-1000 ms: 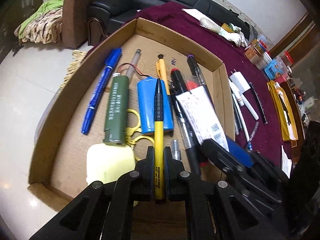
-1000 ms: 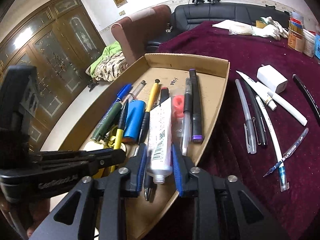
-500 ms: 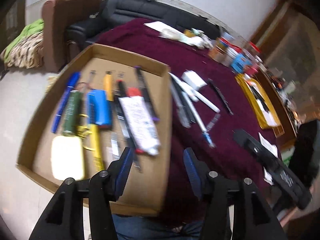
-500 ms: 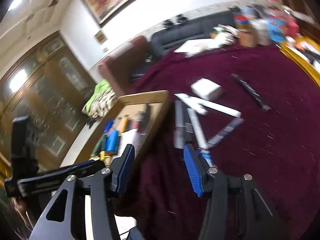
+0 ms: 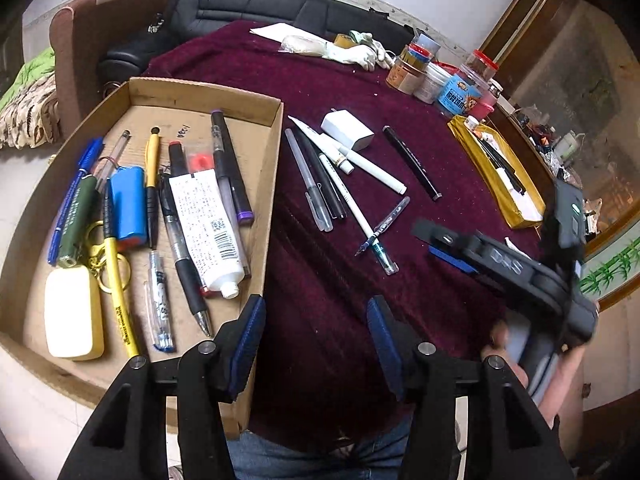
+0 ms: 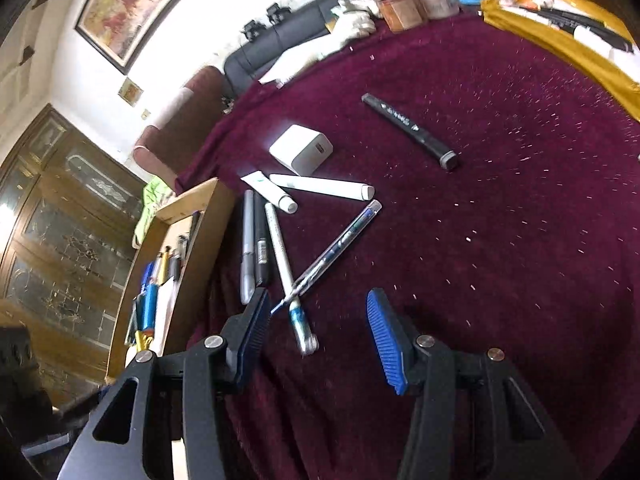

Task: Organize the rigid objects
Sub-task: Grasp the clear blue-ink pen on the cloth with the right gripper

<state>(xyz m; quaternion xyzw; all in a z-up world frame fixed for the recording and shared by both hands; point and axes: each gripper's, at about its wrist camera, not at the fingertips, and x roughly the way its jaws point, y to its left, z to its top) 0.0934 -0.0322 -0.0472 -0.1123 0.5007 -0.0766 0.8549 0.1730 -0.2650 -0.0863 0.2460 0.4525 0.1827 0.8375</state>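
Note:
A cardboard tray (image 5: pixel 268 184) on the left holds several pens, a yellow pen (image 5: pixel 116 268), a white tube (image 5: pixel 208 224), a blue battery pack (image 5: pixel 128 200) and a pale yellow block (image 5: pixel 72 314). Loose pens (image 5: pixel 320 184), a white charger (image 5: pixel 346 130) and a black marker (image 5: pixel 412 162) lie on the maroon cloth. My left gripper (image 5: pixel 316 330) is open and empty above the tray's right edge. My right gripper (image 6: pixel 316 326) is open and empty over the loose pens (image 6: pixel 280 252), just above a clear blue pen (image 6: pixel 336 244); it also shows in the left wrist view (image 5: pixel 452 248).
A yellow pouch (image 5: pixel 496 172) with pens lies at the right. Jars and tins (image 5: pixel 436 76) and white gloves (image 5: pixel 360 52) stand at the far edge. A black sofa (image 5: pixel 256 4) and a brown armchair (image 5: pixel 92 28) sit behind the table.
My left gripper let go of the yellow pen and my right gripper let go of the white tube; both now lie in the tray. Both grippers opened and moved right, over the cloth.

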